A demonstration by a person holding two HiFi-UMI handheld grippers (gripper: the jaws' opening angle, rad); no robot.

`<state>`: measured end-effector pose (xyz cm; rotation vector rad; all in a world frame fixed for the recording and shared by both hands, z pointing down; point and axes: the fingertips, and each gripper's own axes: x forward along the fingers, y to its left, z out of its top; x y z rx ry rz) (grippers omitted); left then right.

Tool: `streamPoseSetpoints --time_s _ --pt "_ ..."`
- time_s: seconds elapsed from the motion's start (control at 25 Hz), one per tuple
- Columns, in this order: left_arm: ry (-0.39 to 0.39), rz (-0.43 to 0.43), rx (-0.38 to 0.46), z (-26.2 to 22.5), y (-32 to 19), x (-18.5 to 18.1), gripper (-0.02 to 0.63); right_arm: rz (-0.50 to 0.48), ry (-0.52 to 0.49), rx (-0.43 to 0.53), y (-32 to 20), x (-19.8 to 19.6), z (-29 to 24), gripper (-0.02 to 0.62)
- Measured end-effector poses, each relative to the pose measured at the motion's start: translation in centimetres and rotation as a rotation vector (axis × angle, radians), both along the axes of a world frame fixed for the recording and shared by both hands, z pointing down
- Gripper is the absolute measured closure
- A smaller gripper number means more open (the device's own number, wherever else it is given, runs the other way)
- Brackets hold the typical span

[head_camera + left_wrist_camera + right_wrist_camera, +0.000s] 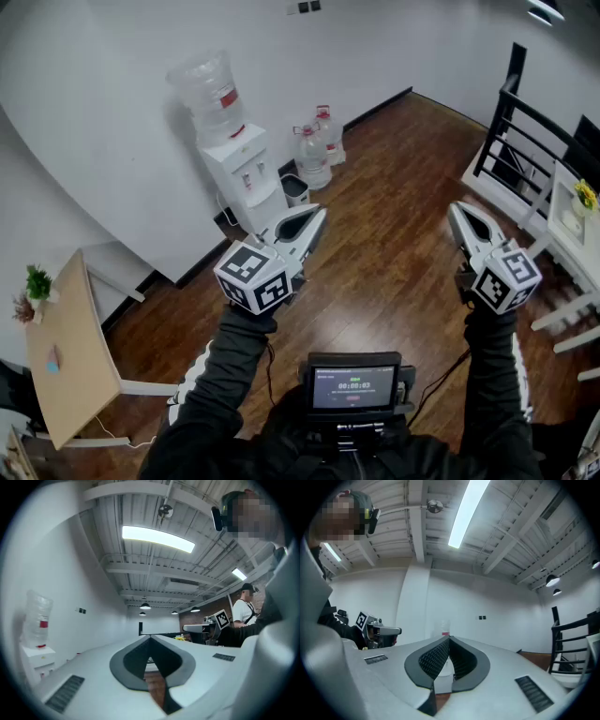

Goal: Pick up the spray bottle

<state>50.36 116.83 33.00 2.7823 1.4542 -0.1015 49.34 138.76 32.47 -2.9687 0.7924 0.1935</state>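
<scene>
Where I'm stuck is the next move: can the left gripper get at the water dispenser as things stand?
Probably not without stepping closer: the left gripper, jaws shut, looks well short of the water dispenser. Only bare floor lies between.

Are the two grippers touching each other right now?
Apart. The head view shows bare wood floor between the left gripper and the right gripper.

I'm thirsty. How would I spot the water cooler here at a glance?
Follow the white wall down to the wooden floor: the water cooler is the white cabinet standing there. A small dark bin and two spare bottles sit to its right in the head view, but only the cooler carries an upturned clear bottle with a red label.
</scene>
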Motion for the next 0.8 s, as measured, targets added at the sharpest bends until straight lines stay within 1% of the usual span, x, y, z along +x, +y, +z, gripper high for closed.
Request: streamPoseSetpoints --time_s 0.12,0.2,0.32,0.44,0.56,0.68,0.8 --pt "0.003 -0.049 -0.006 -0.6 -8.2 -0.6 0.600 -0.062 -0.001 -0.015 -7.8 0.9 -0.6 0.588" --pt "0.009 -0.107 0.001 -1.2 -15.1 -1.5 0.600 -0.140 -0.016 -0.028 -14.9 1.6 -0.9 0.588" --pt "0.013 -0.233 -0.009 -2.5 -27.6 -2.7 0.600 -0.243 -0.023 -0.045 -26.8 2.8 -2.0 0.588" --pt "0.011 -0.324 -0.029 -3.7 -40.4 -3.3 0.599 -0.315 -0.013 -0.028 -39.6 4.3 -3.9 0.588" --pt "0.035 -0.403 0.010 -5.0 -52.0 -5.2 0.598 -0.428 0.017 -0.041 -53.9 5.4 -5.5 0.588" --pt "0.058 -0.491 0.027 -5.4 -62.5 -7.5 0.598 -0.531 0.036 -0.037 -66.8 5.1 -6.0 0.588" --pt "0.041 -0.630 0.005 -4.6 -73.0 -10.5 0.595 -0.679 0.025 -0.035 -78.8 4.0 -6.2 0.588"
